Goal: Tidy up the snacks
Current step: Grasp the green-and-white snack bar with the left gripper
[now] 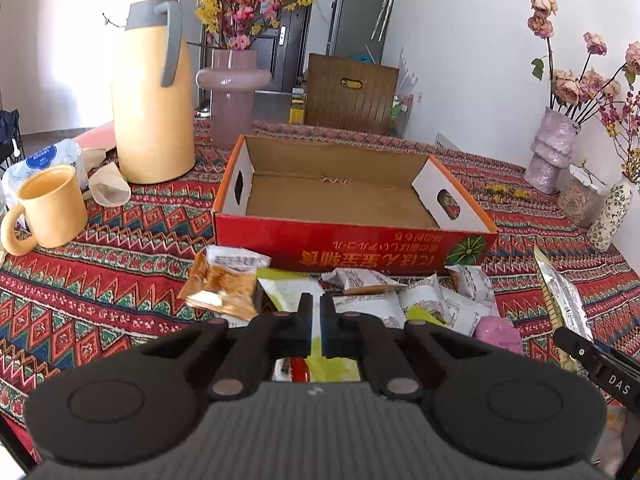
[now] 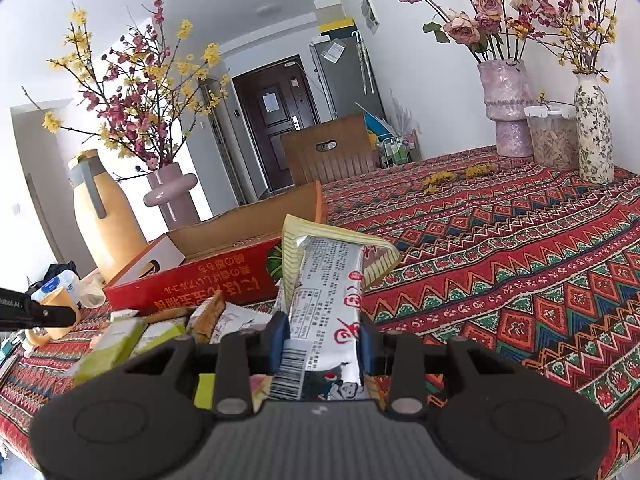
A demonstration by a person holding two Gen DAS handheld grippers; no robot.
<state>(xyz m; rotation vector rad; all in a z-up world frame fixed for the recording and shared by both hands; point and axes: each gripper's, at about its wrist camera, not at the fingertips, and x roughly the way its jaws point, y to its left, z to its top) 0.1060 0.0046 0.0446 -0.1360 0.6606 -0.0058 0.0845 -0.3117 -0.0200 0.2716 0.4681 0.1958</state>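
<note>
Loading is the step in hand, judging by the bare box: the red cardboard box [image 1: 352, 236] is sitting empty on the bench [image 1: 120, 272], just beyond the pile of snack packets [image 1: 420, 304] at its near wall. The left claw [image 1: 316, 312] is pinching shut on a thin yellow-green packet [image 1: 316, 344], whose flat film is showing between the pads. The right claw [image 2: 322, 340] is gripping a long silvery-white snack bar [image 2: 328, 300] with printed text and a barcode, its crimped end pointing toward the far side. Next, each held packet probably needs carrying over the box's near wall and letting go inside; the slippery, crinkly wrappers could slide or snag on the cardboard edge. An orange biscuit packet [image 1: 220, 284] is lying to the left of the pile, glossy and crumpled.
</note>
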